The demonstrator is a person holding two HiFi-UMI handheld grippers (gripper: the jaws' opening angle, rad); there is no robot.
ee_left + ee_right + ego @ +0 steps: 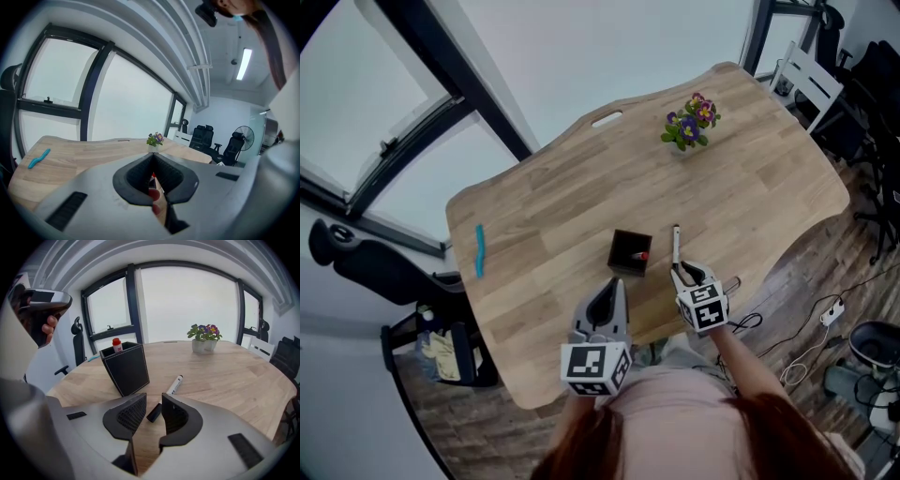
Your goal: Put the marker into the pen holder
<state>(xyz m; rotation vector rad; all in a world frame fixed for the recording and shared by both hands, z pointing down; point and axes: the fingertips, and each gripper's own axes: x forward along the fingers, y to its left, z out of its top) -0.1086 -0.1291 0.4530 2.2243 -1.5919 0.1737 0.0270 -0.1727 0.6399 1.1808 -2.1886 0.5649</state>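
Pale wooden office desk (553, 206): slim white black-capped marker (174, 385) lies flat just right of black square pen holder (125, 367). Spread fingers of right gripper (153, 405) straddle cap end, not pinching; left gripper (153, 157) fingers pressed together, empty. Marker likely light, stiff, slick, apt to roll; pinch mid-barrel.

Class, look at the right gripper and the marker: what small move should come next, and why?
Probably ease the right gripper forward and down so its open jaws straddle the marker. The marker lies flat on the table, only its black end at the jaw tips, not gripped; the pen holder stands just to its left.
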